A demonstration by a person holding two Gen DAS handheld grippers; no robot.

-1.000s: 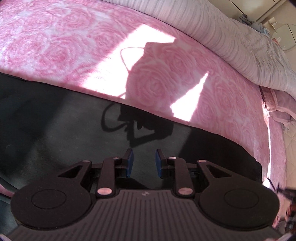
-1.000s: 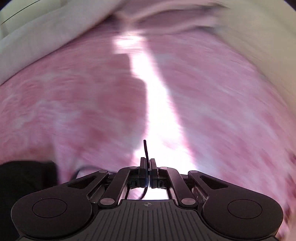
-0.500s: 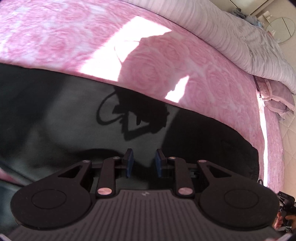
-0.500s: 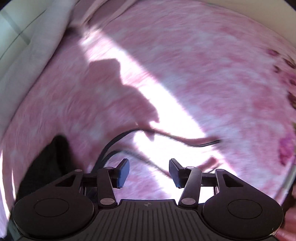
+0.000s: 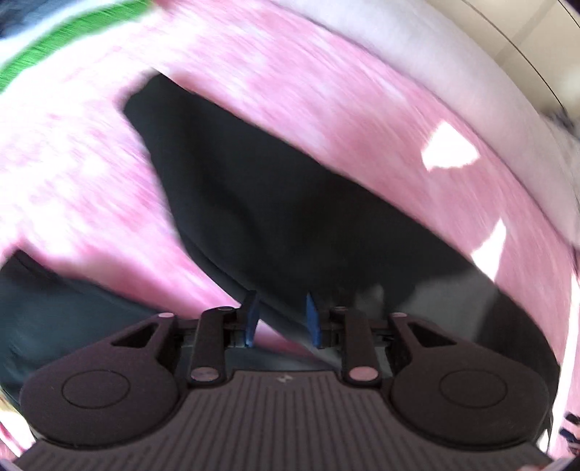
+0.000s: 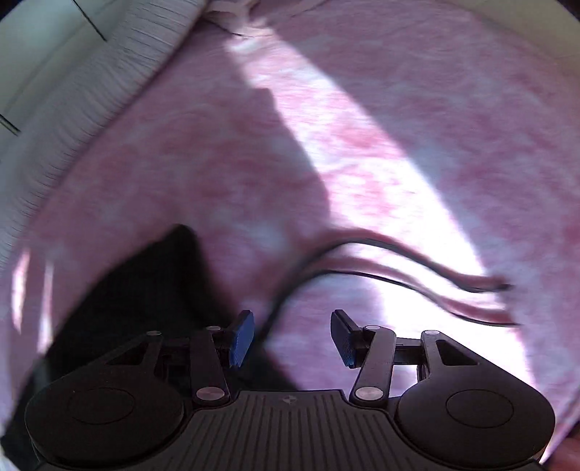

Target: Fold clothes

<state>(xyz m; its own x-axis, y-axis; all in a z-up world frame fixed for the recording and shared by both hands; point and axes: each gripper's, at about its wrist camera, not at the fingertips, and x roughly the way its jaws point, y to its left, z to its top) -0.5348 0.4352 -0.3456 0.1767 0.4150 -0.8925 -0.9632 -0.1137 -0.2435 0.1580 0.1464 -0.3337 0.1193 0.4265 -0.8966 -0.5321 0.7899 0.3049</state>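
A black garment (image 5: 290, 217) lies spread on a pink rose-patterned blanket (image 5: 72, 188); the view is motion-blurred. My left gripper (image 5: 281, 317) is open and empty, hovering over the garment's near edge where it meets the blanket. In the right wrist view a corner of the black garment (image 6: 145, 290) lies at the lower left. My right gripper (image 6: 291, 337) is wide open and empty, just right of that corner. A thin black drawstring (image 6: 398, 280) trails from the garment across the sunlit blanket to the right.
A white ribbed duvet (image 5: 417, 72) runs along the far side of the bed, and it also shows in the right wrist view (image 6: 90, 90). A green and white cloth (image 5: 72, 32) lies at the far left. Bright sun patches (image 6: 380, 217) cross the blanket.
The left gripper swung left along the garment, its view now blurred with a green cloth in sight. The right gripper opened, let go of the drawstring, and now sits by the garment corner.
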